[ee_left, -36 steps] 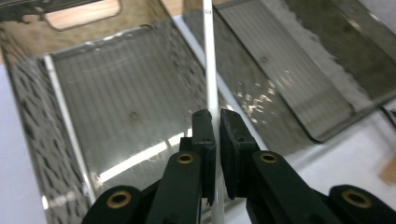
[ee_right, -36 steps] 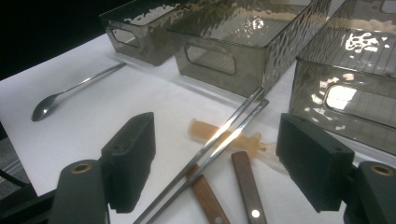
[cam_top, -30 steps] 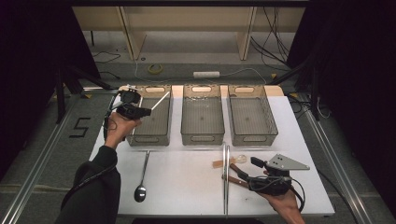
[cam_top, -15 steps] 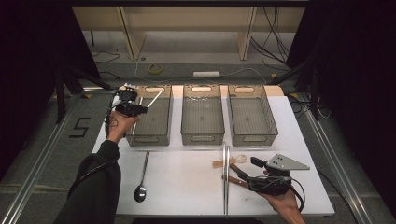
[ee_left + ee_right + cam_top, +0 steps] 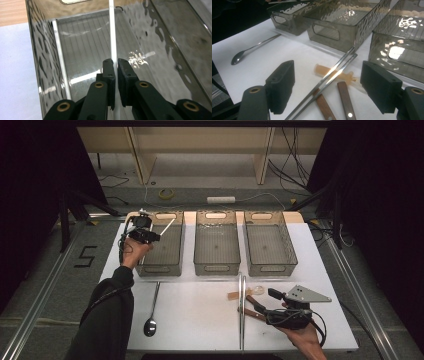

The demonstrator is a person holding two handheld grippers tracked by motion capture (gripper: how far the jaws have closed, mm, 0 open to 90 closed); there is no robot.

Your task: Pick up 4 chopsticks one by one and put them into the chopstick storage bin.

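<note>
Smoked plastic bins: left bin (image 5: 165, 251) w/ white stick (image 5: 113, 37) clenched in left jaws; right jaws released.

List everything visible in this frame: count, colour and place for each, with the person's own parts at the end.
Smoky clear plastic bins: three, in a row at the table's far side, left, middle, right.
Thin white stick: one, clamped in the left gripper, over the left bin.
Long metal spoon: one, silver, near left of the table.
Metal chopsticks: a silver pair, lying centre-right.
Wooden-handled utensils: two brown handles, between the right gripper's jaws.
Small tan piece: one, under the chopsticks.
White table: one.
Left gripper: black, shut on the stick.
Right gripper: black, open.
</note>
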